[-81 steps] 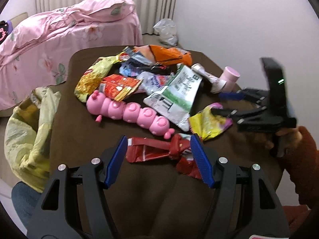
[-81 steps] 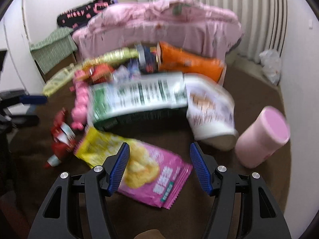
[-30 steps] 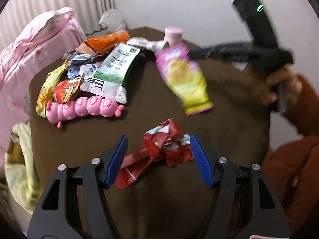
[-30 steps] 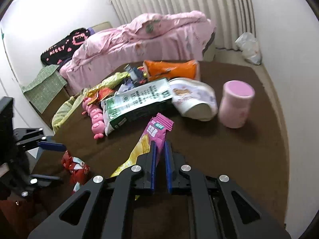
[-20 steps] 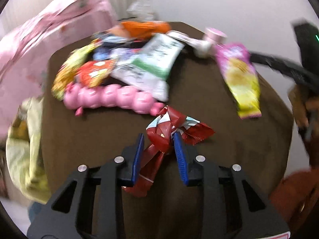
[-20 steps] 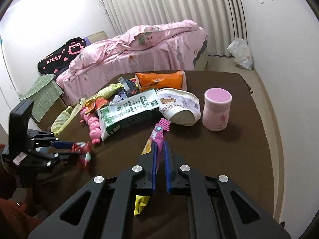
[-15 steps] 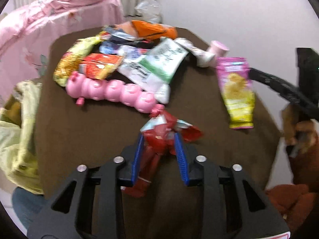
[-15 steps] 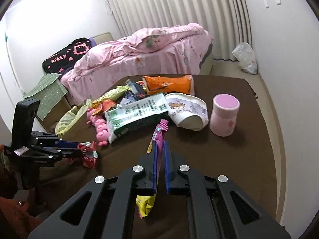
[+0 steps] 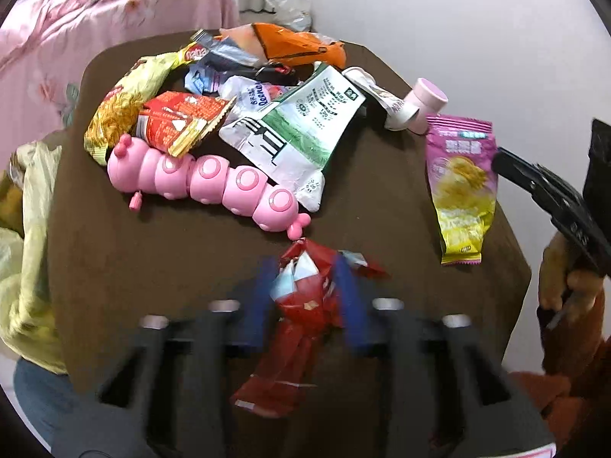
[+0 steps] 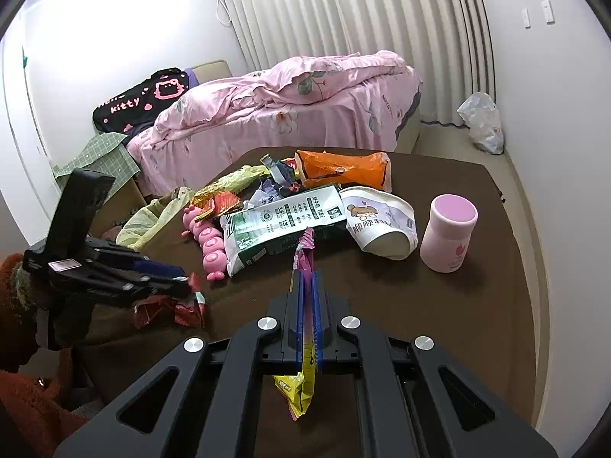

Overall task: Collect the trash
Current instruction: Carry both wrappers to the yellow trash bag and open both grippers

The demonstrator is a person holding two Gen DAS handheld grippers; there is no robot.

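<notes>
My left gripper (image 9: 303, 297) is shut on a crumpled red wrapper (image 9: 301, 305) and holds it over the near part of the brown table (image 9: 152, 259); it also shows in the right wrist view (image 10: 168, 307). My right gripper (image 10: 307, 278) is shut on a pink and yellow chip bag (image 10: 303, 343), held up at the table's right side; the chip bag also shows in the left wrist view (image 9: 460, 187). A pile of wrappers lies at the back: a green and white pouch (image 9: 301, 129), an orange bag (image 9: 298, 45), a yellow bag (image 9: 126, 103) and a red pack (image 9: 175, 122).
A pink caterpillar toy (image 9: 206, 183) lies before the pile. A pink cup (image 10: 448, 233) and a white pouch (image 10: 378, 225) stand at the right. A yellow-green plastic bag (image 9: 26, 267) hangs at the table's left edge. A pink bed (image 10: 282, 110) is behind.
My left gripper closed on the red wrapper and lifted it off the table. My right gripper kept the chip bag and raised it higher.
</notes>
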